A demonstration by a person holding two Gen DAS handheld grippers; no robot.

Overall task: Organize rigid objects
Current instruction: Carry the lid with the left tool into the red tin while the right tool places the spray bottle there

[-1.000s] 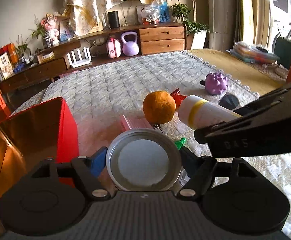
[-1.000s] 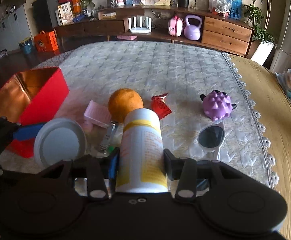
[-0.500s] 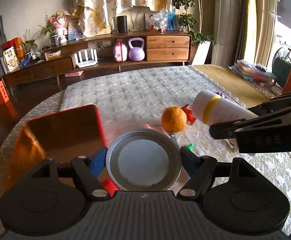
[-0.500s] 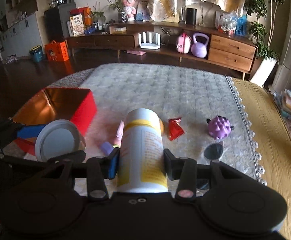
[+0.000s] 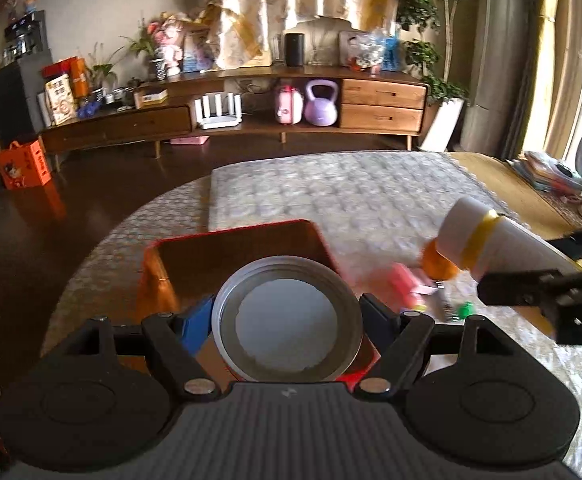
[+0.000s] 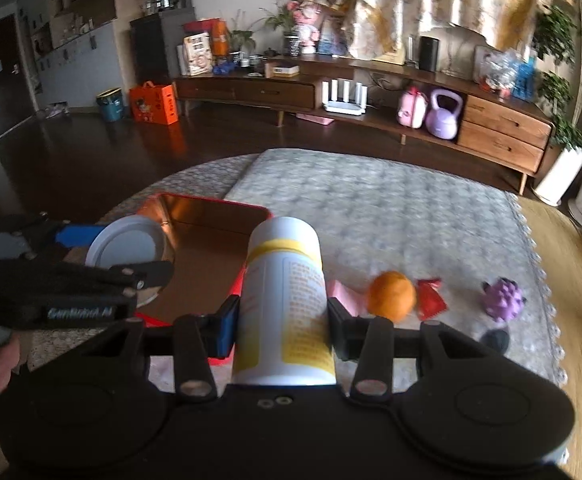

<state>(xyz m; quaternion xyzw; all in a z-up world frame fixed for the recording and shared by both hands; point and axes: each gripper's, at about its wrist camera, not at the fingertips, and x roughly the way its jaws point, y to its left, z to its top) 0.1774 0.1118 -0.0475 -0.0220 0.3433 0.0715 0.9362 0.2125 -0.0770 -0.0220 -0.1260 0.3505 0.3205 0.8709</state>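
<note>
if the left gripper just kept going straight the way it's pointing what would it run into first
Most likely the red box. The left gripper, shut on the round tin, points over the box's open top, so the tin would probably meet its gold inside or far wall first, though depth is unclear.

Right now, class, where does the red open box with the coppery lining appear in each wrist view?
Left wrist: the red open box with the coppery lining sits centre, behind the held round metal tin.
Right wrist: left of centre.
Shared landmark: the purple kettlebell on the sideboard.
</note>
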